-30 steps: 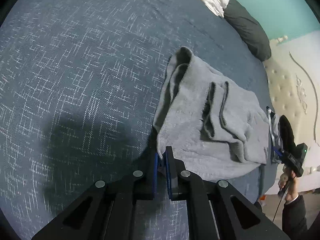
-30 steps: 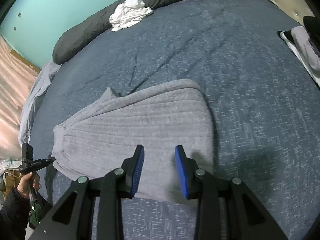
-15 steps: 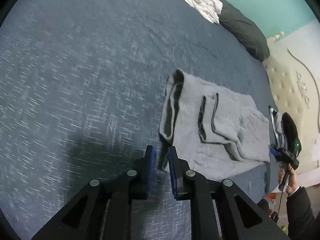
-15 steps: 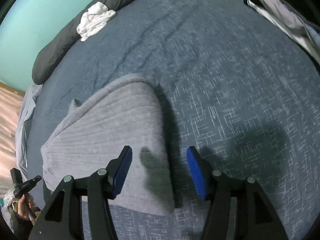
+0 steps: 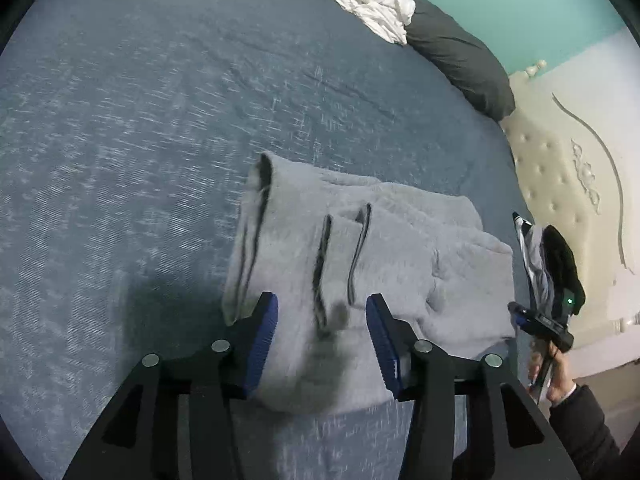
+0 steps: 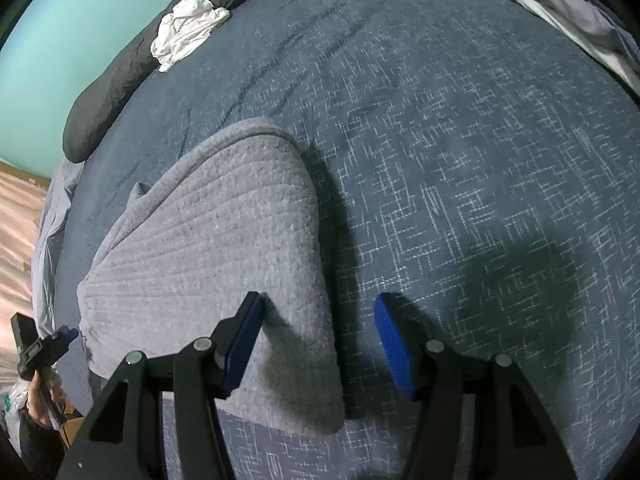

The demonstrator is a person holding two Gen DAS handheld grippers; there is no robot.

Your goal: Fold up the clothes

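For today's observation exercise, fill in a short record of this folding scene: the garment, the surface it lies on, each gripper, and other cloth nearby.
garment: grey sweater, folded, lying flat
surface: blue bedspread
left gripper: open, over the sweater's near edge, holding nothing
right gripper: open, straddling the sweater's corner, holding nothing
other cloth: white garment, crumpled on a dark pillow; clothes pile at the bed's edge

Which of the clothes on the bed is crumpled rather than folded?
The white garment, bunched up against the dark pillow; the grey sweater lies flat and folded.
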